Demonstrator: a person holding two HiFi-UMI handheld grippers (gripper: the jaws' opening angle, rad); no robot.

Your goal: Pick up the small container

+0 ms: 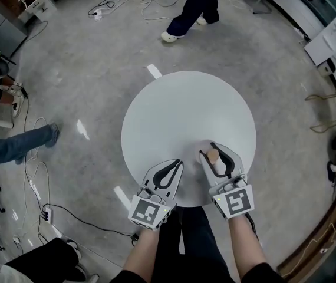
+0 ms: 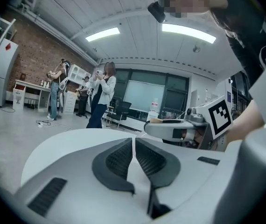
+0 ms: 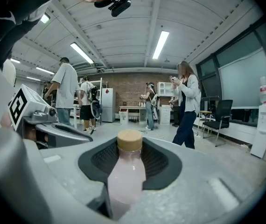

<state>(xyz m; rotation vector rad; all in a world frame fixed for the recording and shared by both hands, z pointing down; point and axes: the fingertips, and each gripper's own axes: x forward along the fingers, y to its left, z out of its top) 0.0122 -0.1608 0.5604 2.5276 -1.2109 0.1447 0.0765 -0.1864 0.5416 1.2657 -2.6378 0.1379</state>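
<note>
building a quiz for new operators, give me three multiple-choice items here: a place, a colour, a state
1. Where is the bottle? A on the floor; B between the right hand-held gripper's jaws; C on a chair
2. What colour is its cap? A tan; B blue; C black
3. The left hand-held gripper's jaws are: A wide apart; B on a cup; C together, empty

1 B: the jaws clamp its sides.
2 A: the top shows tan in the right gripper view.
3 C: they meet with nothing between.
</note>
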